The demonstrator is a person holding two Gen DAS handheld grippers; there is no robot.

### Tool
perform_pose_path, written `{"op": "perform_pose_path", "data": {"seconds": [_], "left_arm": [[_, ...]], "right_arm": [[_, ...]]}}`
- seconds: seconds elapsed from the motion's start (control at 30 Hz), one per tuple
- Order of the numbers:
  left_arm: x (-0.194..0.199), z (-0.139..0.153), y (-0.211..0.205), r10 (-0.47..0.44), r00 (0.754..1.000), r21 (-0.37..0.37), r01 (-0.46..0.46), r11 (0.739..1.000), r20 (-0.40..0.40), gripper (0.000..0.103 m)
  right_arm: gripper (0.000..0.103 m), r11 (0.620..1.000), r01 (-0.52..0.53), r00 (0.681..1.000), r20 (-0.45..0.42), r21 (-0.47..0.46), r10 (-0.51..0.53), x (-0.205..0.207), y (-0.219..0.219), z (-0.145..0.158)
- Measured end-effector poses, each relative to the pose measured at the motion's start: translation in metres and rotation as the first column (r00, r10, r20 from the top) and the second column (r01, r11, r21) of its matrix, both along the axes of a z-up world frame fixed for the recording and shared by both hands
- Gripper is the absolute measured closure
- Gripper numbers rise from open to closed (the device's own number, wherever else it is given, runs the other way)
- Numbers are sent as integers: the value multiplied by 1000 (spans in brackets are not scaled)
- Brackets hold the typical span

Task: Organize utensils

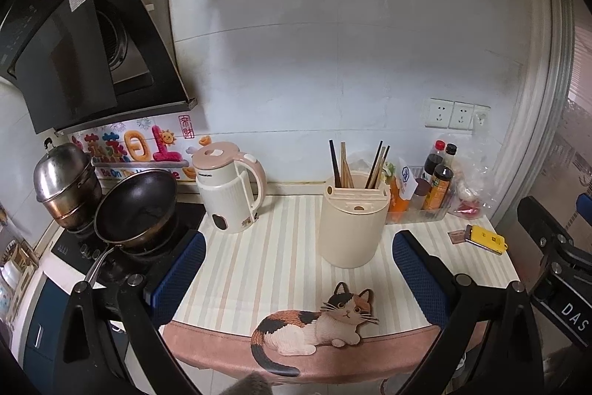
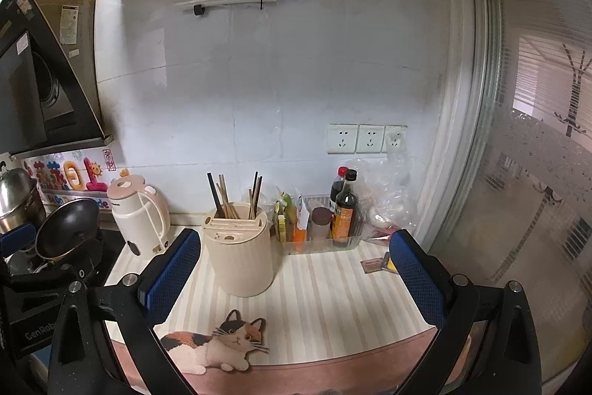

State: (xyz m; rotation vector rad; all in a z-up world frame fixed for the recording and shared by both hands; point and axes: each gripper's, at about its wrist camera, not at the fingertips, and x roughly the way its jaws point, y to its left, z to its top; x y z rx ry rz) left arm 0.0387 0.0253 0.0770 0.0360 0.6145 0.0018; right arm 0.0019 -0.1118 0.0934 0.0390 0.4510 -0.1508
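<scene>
Both claws [image 1: 298, 269] [image 2: 294, 269] spread empty, cream ribbed utensil holder [image 1: 349, 228] upright, chopsticks [image 1: 377, 165] standing inside

The left black plastic two-finger gripper [image 1: 298, 278] carries 2 fingers faced with blue, diamond-textured rubber pads [image 1: 181, 274], each mounted on a glossy black triangular arm fixed with round silver screws [image 1: 135, 280]. The right black plastic two-finger gripper [image 2: 296, 278] is built the same: blue mesh-patterned pads [image 2: 416, 278], black arms, silver screw heads [image 2: 514, 285]. White lettering marks both gripper bodies.
</scene>
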Motion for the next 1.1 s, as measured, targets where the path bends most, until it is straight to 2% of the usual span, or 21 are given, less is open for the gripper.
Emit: {"op": "perform_pose_path", "data": {"seconds": [0.37,1.1], "left_arm": [[4,-2,3,36,999,14,-36,999,-3,0],[5,-8,1,40,999,14,-40,999,-18,0]], "right_arm": [[0,1000,-18,1000,-14,6,18,10,-1,-5],[0,1000,-27,999,-38,2,27,15,-6,-12]]}}
